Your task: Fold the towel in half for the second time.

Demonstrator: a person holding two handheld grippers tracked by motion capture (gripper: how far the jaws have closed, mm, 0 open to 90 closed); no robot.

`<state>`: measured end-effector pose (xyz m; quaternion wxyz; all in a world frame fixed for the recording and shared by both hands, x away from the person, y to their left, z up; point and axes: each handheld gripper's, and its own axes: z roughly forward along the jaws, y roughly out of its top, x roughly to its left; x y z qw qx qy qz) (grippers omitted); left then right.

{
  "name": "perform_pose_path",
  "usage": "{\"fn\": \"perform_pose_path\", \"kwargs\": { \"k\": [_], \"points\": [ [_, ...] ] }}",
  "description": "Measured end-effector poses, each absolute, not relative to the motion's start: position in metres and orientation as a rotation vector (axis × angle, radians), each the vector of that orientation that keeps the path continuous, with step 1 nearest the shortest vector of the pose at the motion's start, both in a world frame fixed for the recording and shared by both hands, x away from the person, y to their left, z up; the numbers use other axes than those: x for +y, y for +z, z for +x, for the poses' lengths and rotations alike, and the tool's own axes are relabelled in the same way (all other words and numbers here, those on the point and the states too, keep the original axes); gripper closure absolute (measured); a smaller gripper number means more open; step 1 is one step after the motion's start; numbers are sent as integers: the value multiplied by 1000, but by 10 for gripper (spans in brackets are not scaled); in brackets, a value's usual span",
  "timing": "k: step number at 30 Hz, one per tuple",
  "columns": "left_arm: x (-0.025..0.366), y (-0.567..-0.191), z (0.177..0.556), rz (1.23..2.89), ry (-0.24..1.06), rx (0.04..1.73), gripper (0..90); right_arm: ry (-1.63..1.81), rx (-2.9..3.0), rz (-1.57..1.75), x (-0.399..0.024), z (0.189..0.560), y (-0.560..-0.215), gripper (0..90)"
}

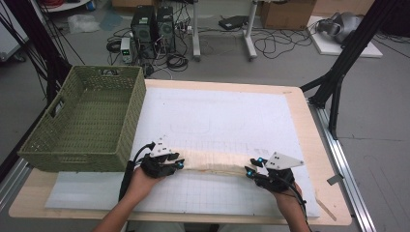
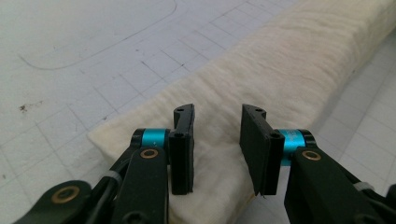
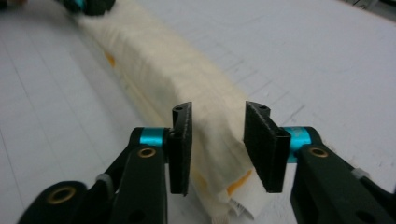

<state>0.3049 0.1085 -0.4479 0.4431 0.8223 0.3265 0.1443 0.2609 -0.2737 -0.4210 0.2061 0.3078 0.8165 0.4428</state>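
A: How do the claws stand?
B: The left claw (image 2: pixel 215 149) and right claw (image 3: pixel 224 147) both gape partly, gripping nothing; each straddles one end of the folded cream cloth (image 1: pixel 212 162).
A: And the cloth?
B: Flat on the white surface (image 1: pixel 232 111), right of the green basket (image 1: pixel 82 116).

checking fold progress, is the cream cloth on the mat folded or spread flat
Folded. The cream cloth lies as a long narrow strip between the left gripper and the right gripper, with stacked layers at its end.
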Motion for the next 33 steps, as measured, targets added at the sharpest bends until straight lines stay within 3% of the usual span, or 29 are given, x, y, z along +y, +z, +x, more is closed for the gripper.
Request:
{"fn": "perform_pose_path", "kwargs": {
  "k": [3,5,10,18,24,33],
  "points": [
    [107,-446,304,2037,360,802,684,1262,2217,901,-268,262,-414,503],
    [106,-444,304,2040,365,787,727,1290,2192,917,-260,264,-410,507],
    [105,-445,305,2048,363,780,746,1285,2233,871,-222,278,-405,680],
    [105,-446,305,2047,358,786,734,1224,2401,817,-167,297,-432,711],
    [107,-448,305,2065,369,786,725,1166,2435,858,-171,295,-447,717],
    [109,-449,305,2071,378,806,715,1171,2373,940,-211,284,-443,699]
  ]
}}
